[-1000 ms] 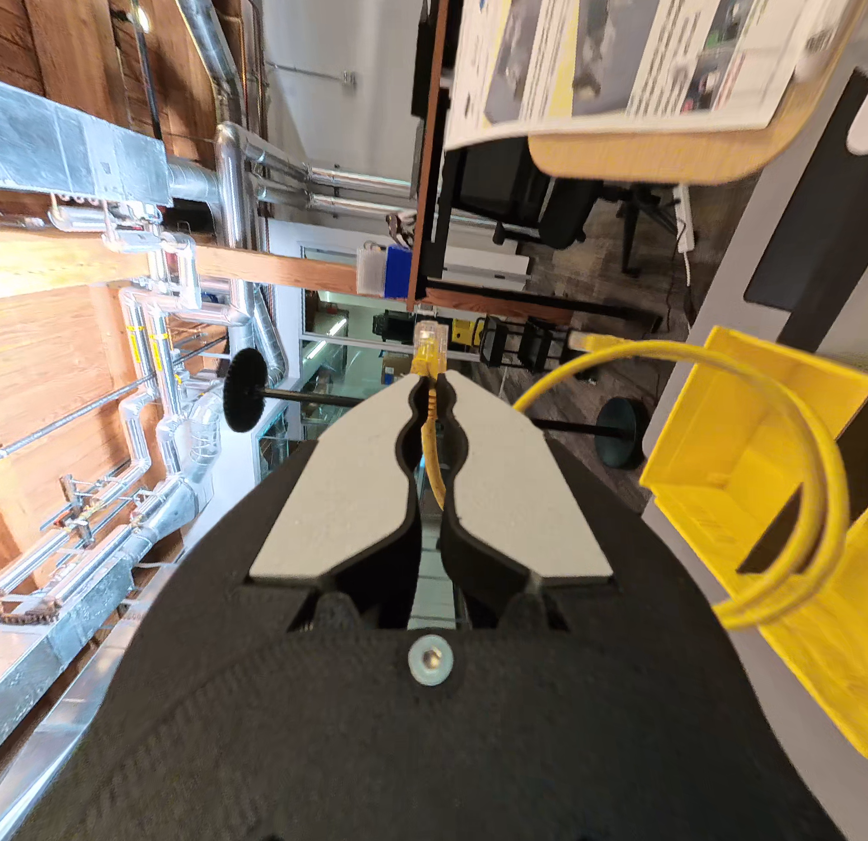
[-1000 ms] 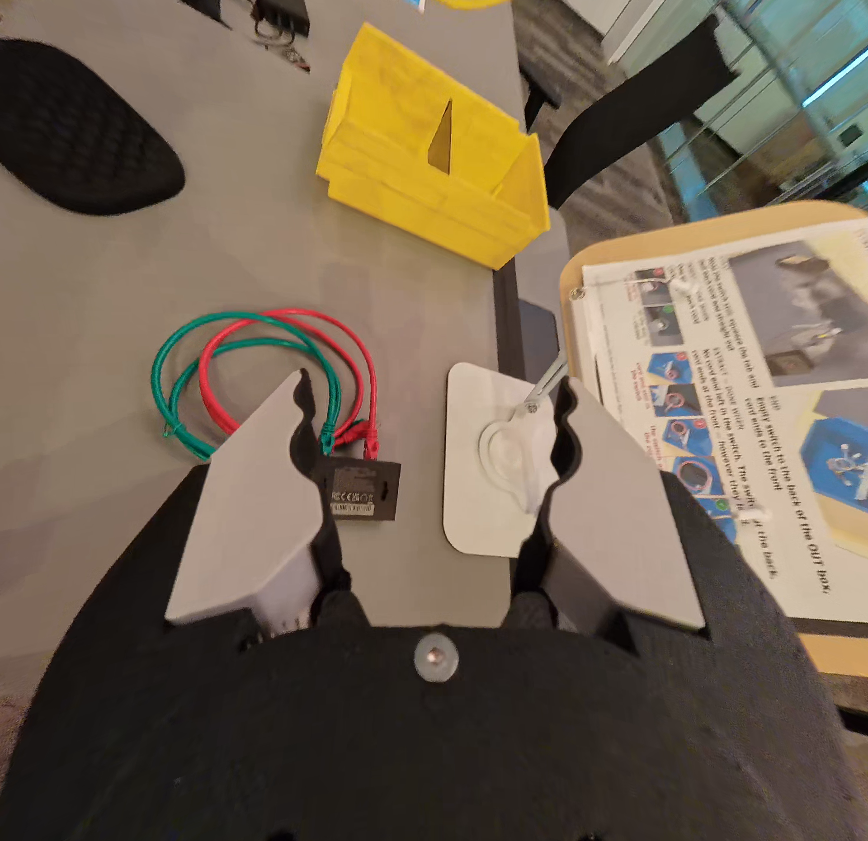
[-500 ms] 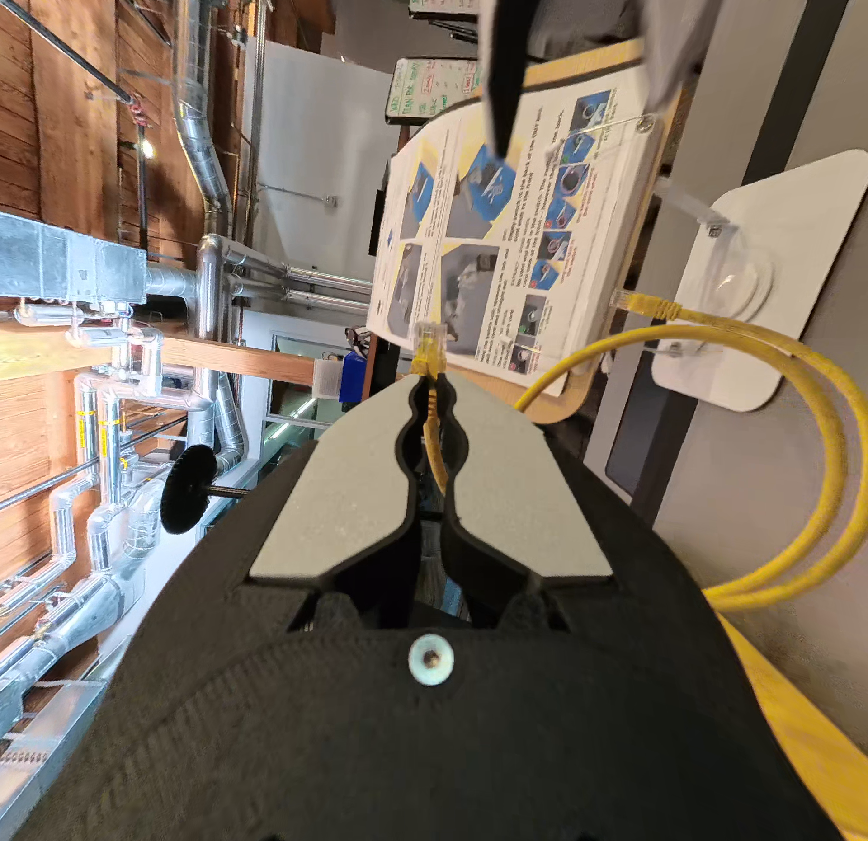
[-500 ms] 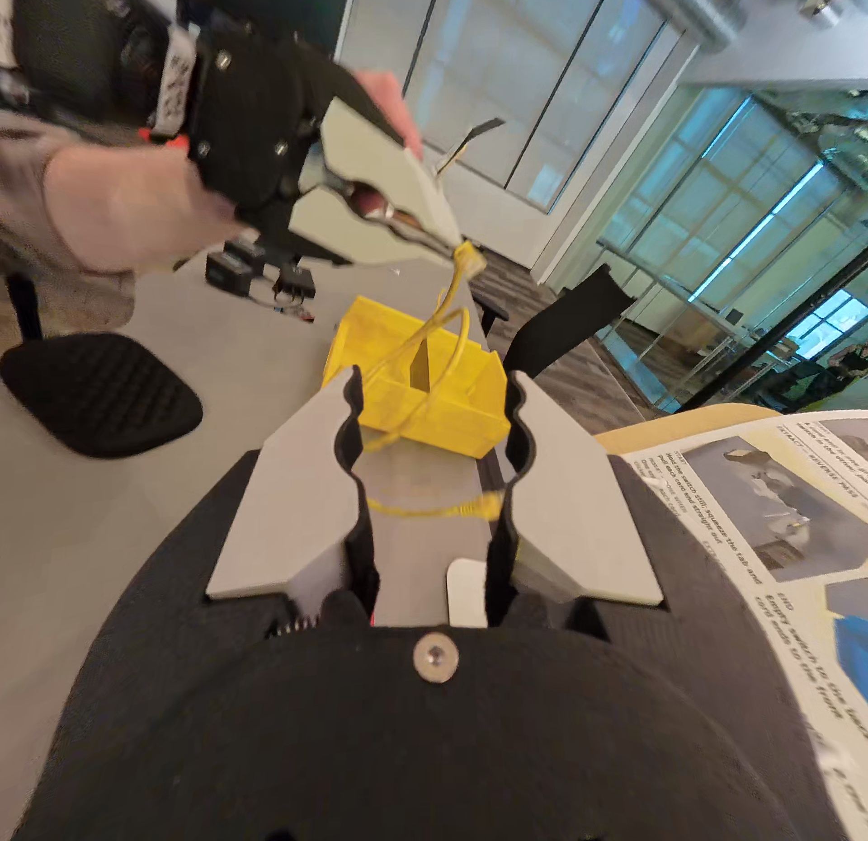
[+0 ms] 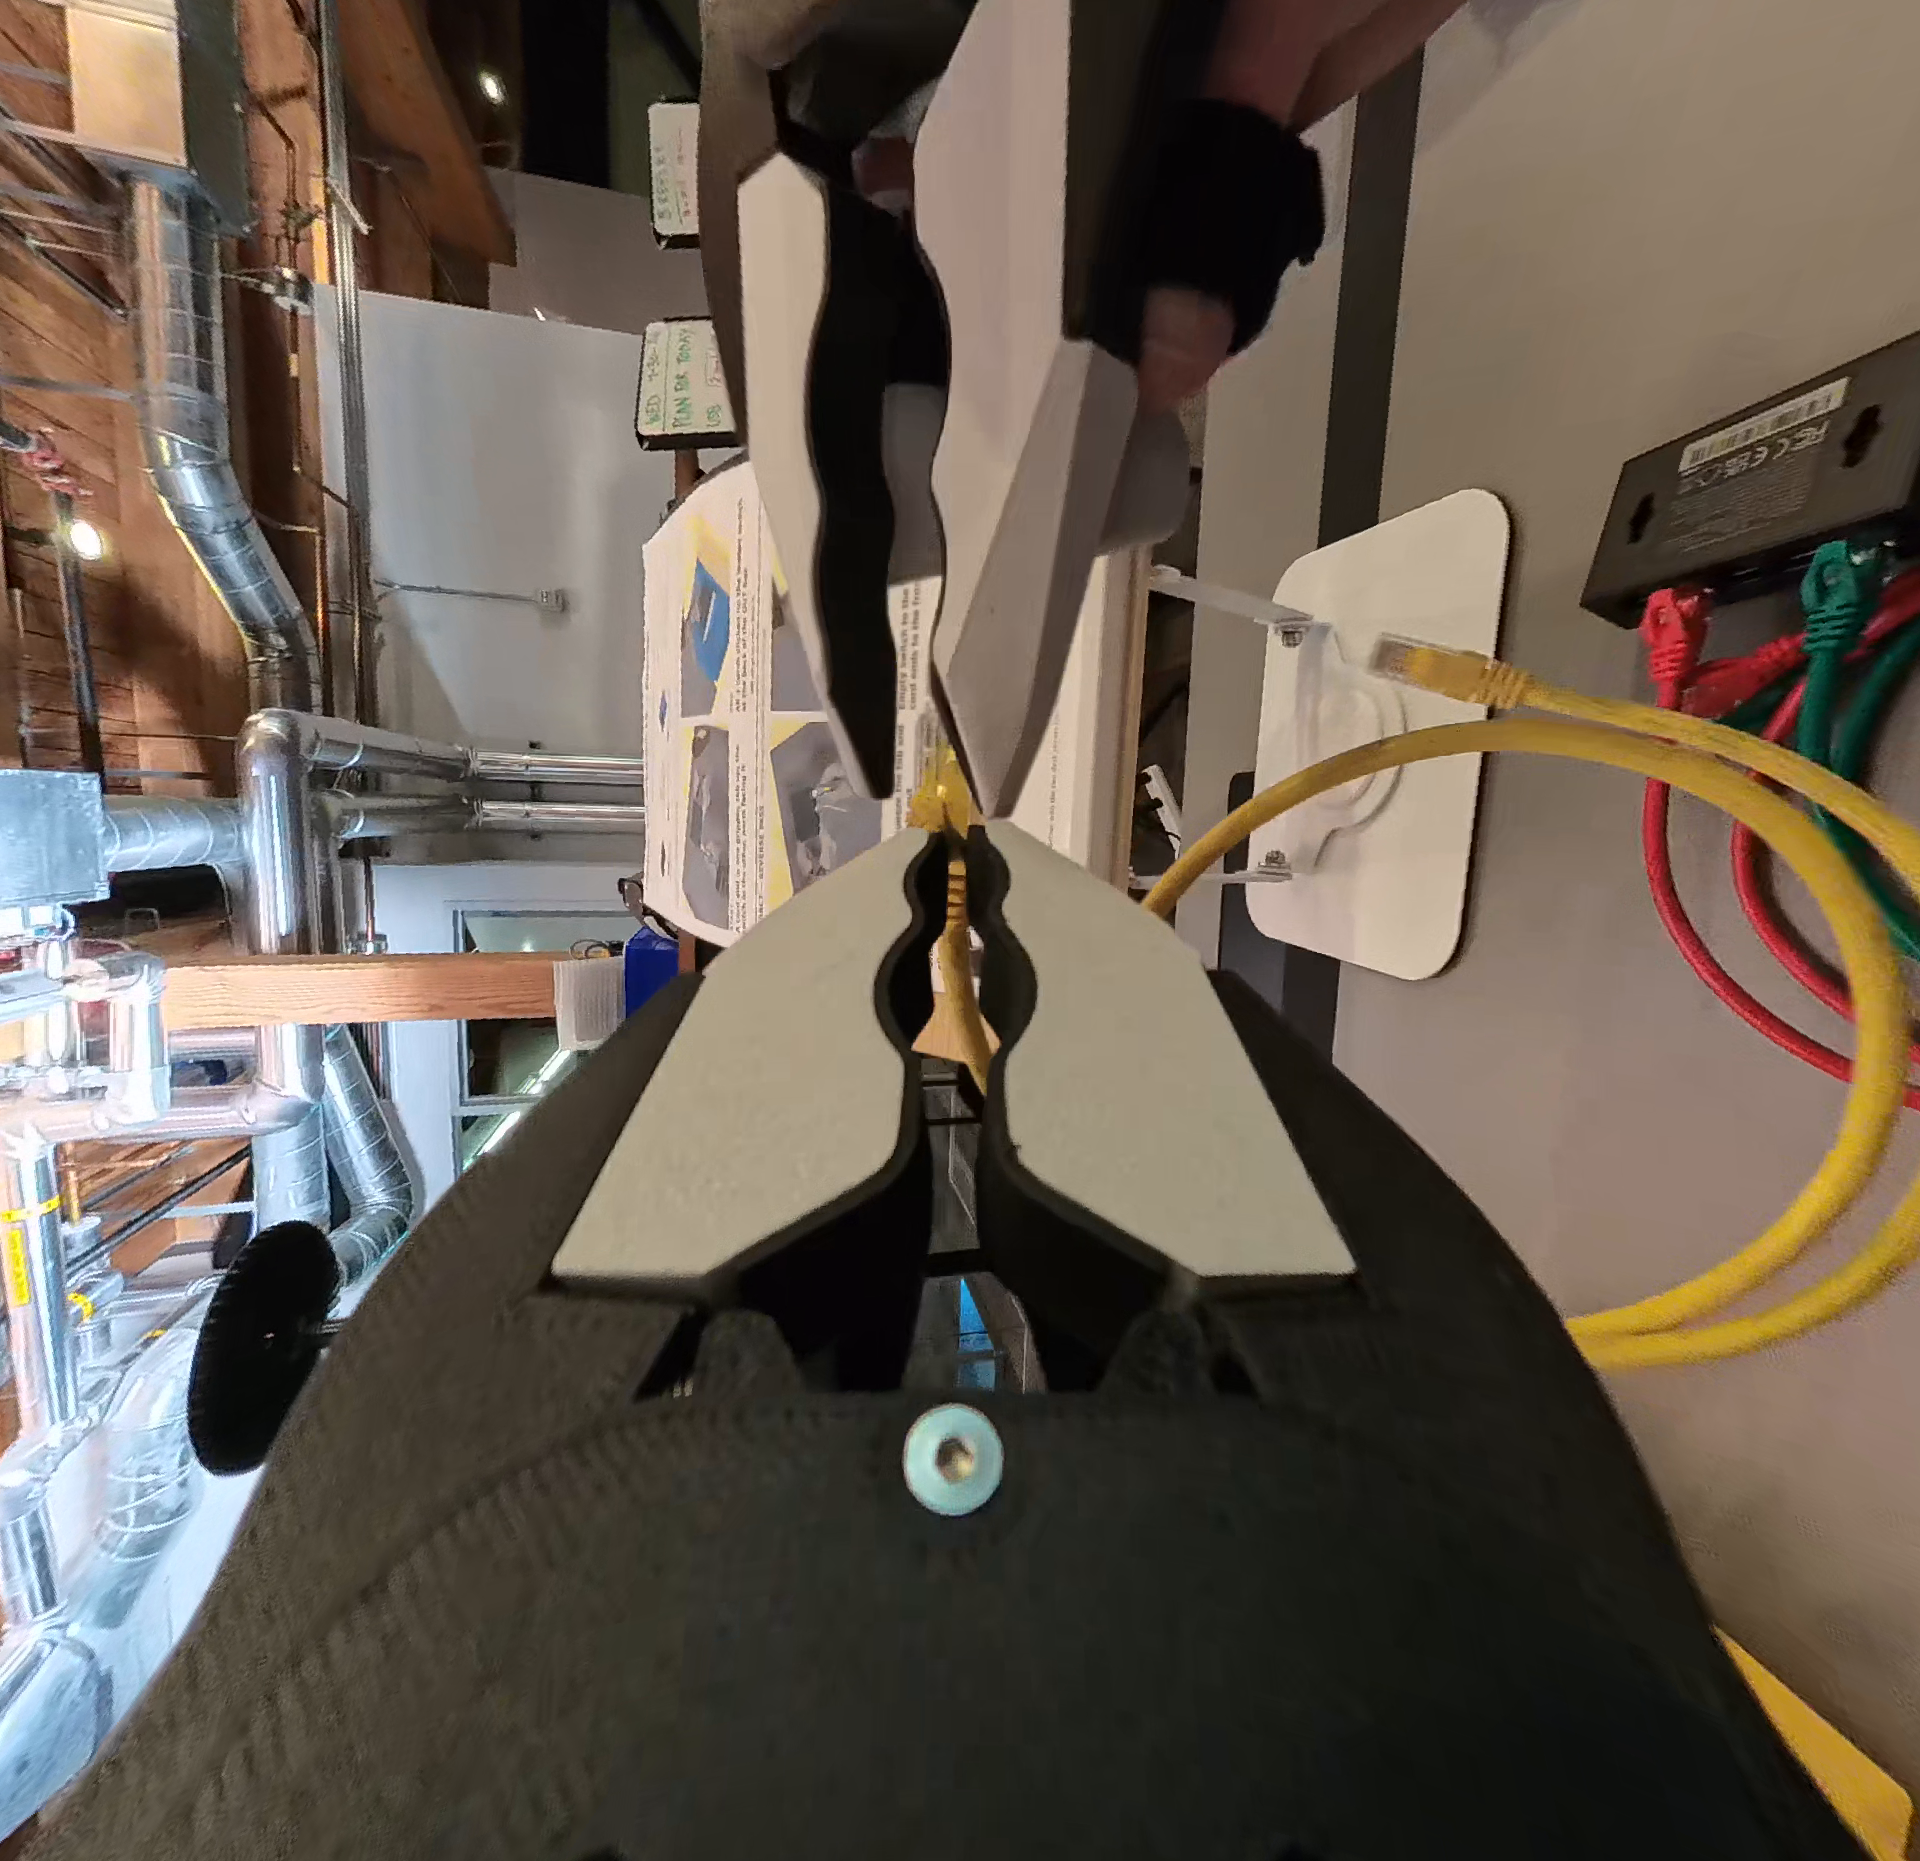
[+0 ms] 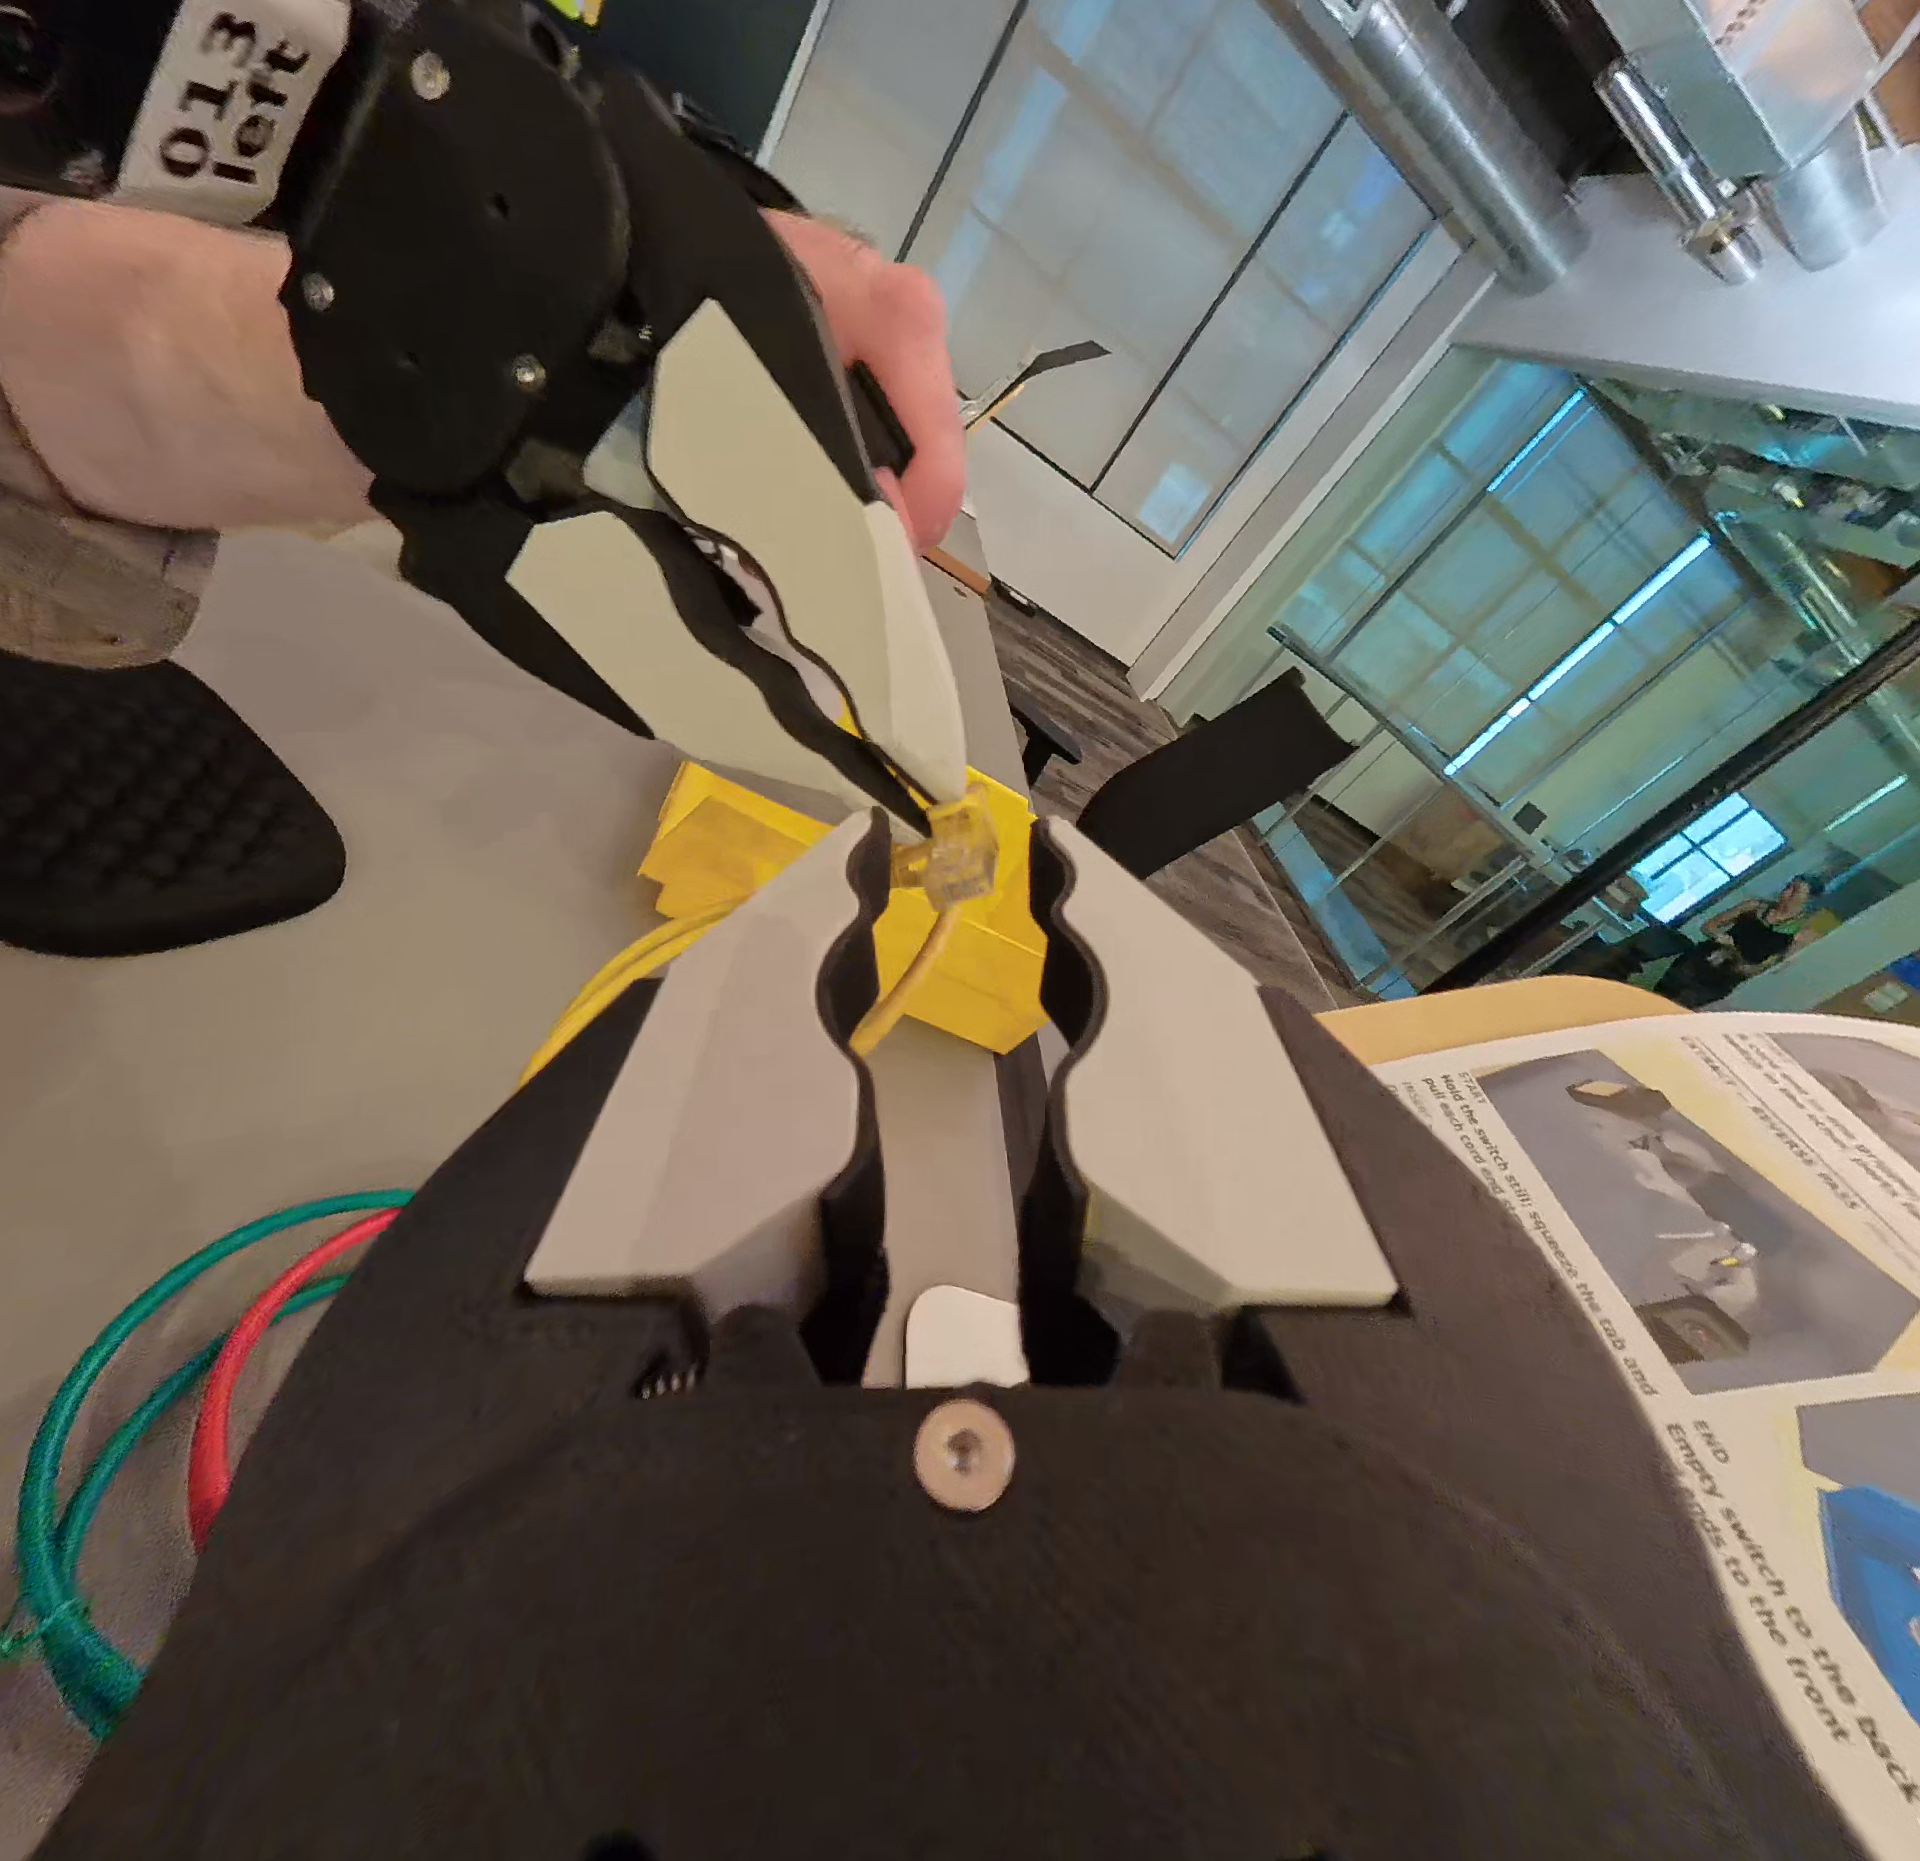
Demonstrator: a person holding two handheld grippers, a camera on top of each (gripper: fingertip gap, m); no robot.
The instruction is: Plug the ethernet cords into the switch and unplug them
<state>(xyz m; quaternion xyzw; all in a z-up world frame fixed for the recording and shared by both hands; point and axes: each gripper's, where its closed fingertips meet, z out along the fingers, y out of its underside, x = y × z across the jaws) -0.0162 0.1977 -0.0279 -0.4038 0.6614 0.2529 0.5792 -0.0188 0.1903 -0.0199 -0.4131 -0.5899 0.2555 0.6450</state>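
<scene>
**Right gripper closes in on the held yellow plug**

Closer now than half a second ago, the right gripper [image 5: 914,762] hangs tip to tip with the left gripper [image 5: 951,845] in the left wrist view. Left jaws stay clenched on the yellow cord [image 5: 1766,980]; its free plug [image 5: 1439,668] dangles near the switch [image 5: 1766,492], where red and green cords sit plugged.

Right wrist view: the spread jaws of the right gripper [image 6: 951,855] now bracket the clear plug [image 6: 945,845] (not yet gripped). A handover looks imminent, ahead of plugging in.
</scene>
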